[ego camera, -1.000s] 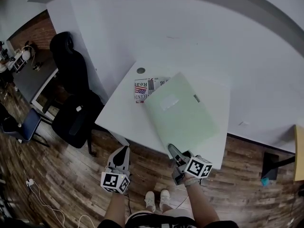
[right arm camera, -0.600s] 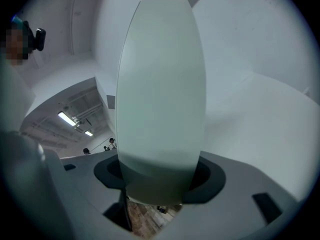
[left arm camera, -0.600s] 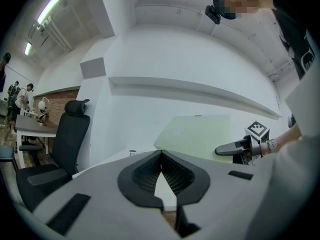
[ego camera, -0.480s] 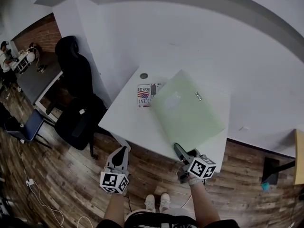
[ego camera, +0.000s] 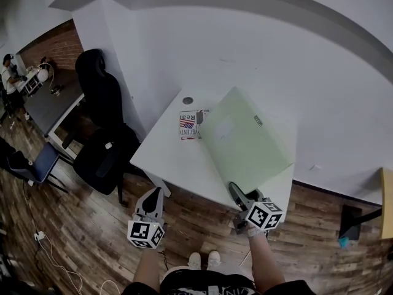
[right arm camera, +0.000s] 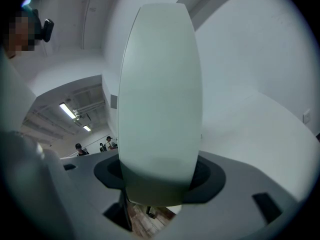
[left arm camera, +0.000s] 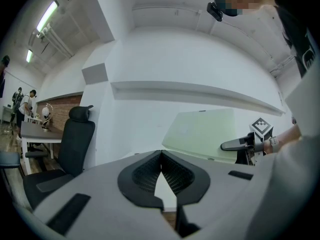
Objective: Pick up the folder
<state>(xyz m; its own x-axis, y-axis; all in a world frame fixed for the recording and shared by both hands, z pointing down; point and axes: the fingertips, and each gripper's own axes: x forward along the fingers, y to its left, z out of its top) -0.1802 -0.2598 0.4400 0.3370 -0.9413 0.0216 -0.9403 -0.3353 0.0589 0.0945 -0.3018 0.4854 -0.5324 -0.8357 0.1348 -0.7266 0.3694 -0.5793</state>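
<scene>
I see the white rectangular table (ego camera: 172, 158), with a black office chair (ego camera: 101, 134) at its left. The pale green flat folder (ego camera: 245, 140) slants over the table's right half, its near corner clamped in my right gripper (ego camera: 235, 192). A printed magazine (ego camera: 189, 125) lies just left of it. My left gripper (ego camera: 155, 195) hangs off the table's near edge, jaws together, empty.

Wht walls (ego camera: 245, 54), wood floor (ego camera: 80, 226) (dark), blk chair (ego camera: 104, 146).

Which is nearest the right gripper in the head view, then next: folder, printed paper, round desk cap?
1. Green folder, held in the right gripper's jaws.
2. Printed paper, left of the folder.
3. Round cap, just beyond the paper.
</scene>
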